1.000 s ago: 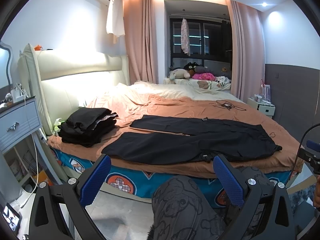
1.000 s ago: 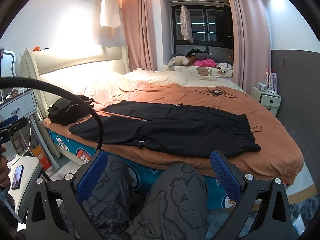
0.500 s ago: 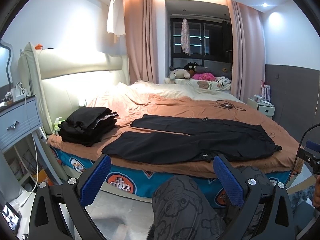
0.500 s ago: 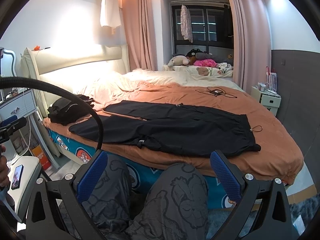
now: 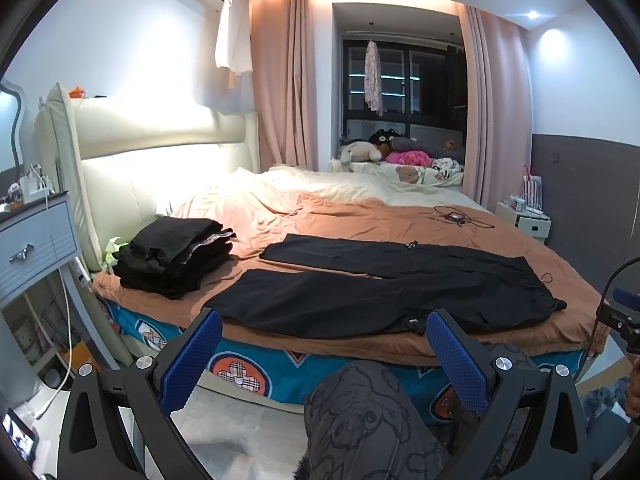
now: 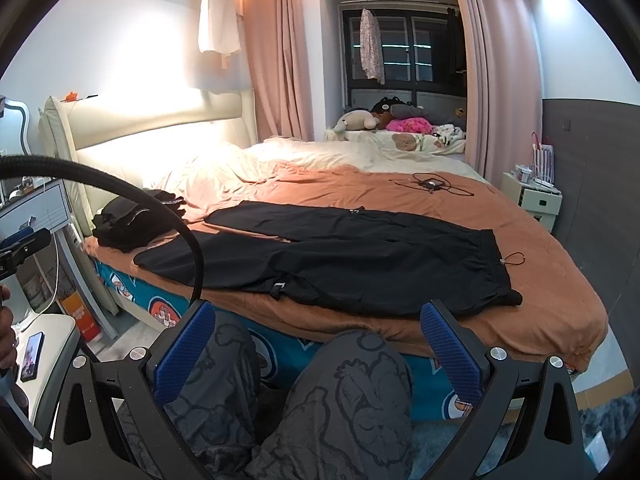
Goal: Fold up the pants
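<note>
Nothing has moved since the earlier frames: both grippers hover short of the bed.
Left gripper and right gripper hold fingers wide apart, empty; pants lie flat on the bed, beside a folded pile.

Your pants lie spread flat on the bed at mid-frame, waist toward the right, legs reaching left. At their left a stack of clothes sits by the headboard. Behind the pants, upper right on the bed, lies a cable. A nightstand stands at far left.
</note>
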